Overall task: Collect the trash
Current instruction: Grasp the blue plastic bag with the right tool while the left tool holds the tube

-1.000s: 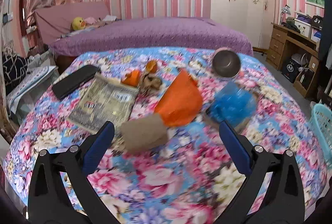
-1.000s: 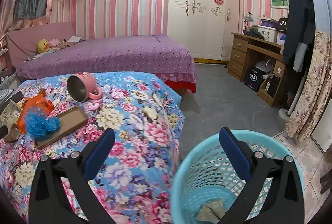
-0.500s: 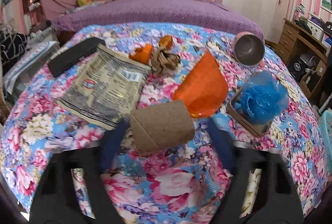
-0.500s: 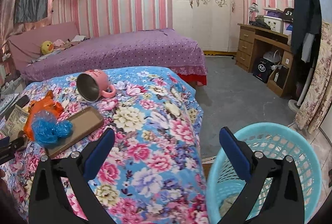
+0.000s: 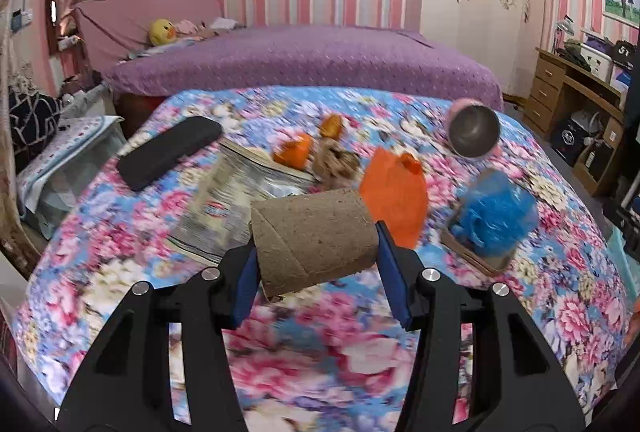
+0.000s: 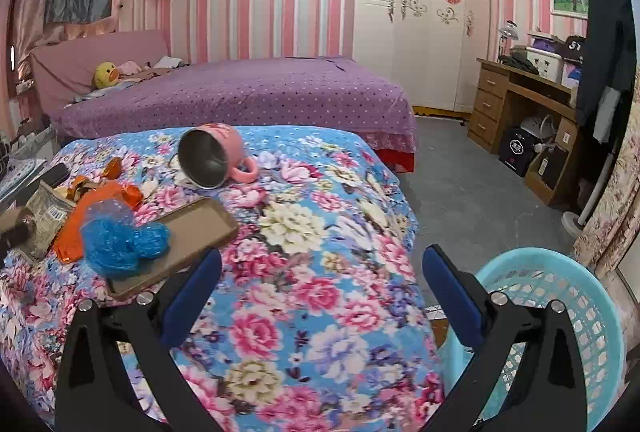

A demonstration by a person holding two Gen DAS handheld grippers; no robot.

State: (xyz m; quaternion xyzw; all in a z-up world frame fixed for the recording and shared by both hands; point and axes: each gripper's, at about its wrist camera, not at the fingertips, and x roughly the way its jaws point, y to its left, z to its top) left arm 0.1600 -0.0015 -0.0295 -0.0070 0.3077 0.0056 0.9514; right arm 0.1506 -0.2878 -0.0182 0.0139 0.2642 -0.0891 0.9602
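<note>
So we've got the left gripper (image 5: 315,264) closing on the brown cardboard tube (image 5: 314,237), blue pads touching both its ends, right beside the orange plastic bag (image 5: 394,201) on the flowery blue bedspread (image 5: 304,348). Our tip: squeeze gently since that tube probably crushes easily, then lift straight up so the bag doesn't drag along. Our right gripper (image 6: 318,302) is wide open and empty, just beside the turquoise plastic basket (image 6: 560,316).

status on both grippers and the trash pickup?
Left gripper closing, cardboard roll between its pads. Right gripper open, empty, beside the blue basket. Nothing in the way.
</note>
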